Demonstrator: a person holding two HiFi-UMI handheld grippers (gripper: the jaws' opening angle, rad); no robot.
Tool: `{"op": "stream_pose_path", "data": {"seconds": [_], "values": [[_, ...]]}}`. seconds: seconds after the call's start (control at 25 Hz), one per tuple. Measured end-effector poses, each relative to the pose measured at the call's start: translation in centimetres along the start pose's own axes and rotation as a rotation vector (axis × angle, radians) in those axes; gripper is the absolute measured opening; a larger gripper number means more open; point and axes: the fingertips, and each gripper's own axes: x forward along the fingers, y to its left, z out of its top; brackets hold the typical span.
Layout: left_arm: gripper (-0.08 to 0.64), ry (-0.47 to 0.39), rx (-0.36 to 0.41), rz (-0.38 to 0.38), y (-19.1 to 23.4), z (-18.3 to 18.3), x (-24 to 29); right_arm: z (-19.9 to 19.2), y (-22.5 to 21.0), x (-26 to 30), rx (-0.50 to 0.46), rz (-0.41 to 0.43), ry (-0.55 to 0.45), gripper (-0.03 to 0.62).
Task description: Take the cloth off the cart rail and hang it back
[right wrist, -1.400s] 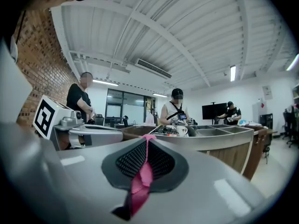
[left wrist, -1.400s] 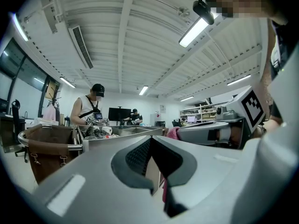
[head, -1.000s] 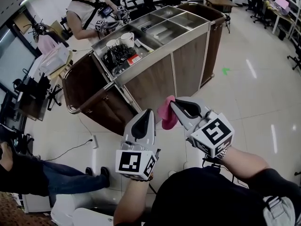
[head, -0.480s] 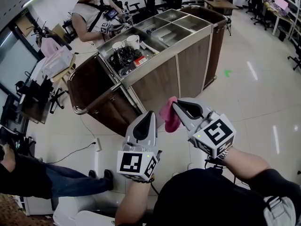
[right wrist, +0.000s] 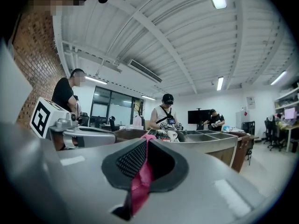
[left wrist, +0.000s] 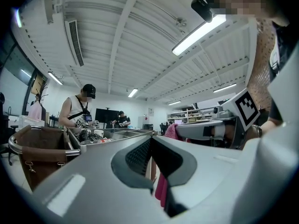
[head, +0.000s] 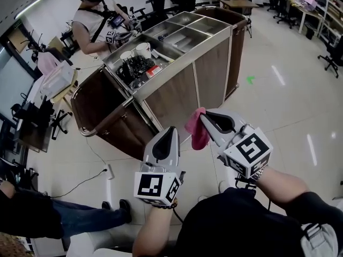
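- Cloth (head: 198,128): pink, judged soft, light and limp. It hangs in mid-air at the centre of the head view, apart from the cart (head: 214,74) and its rail (head: 102,125) at left.
- Hold: best pinched near an upper edge, so the rest drapes freely.
- Right gripper (head: 203,115): jaws pressed together on the cloth's top fold, pointing about level towards the cart.
- Left gripper (head: 171,128): jaws together with nothing between them, tilted slightly upward, just beside the cloth.

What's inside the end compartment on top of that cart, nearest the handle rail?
Two white cups, a dark tangle of items and something red. Whatever lies under that heap is covered.
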Motion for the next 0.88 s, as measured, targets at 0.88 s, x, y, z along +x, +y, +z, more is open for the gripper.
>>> {"op": "stream_pose_path", "data": {"seconds": [0.88], "values": [[0.003,0.028,-0.009,-0.199,-14.3,-1.1,13.0,0.8,-13.2,-11.9,0.026,-0.151,-0.013,0.008]]}}
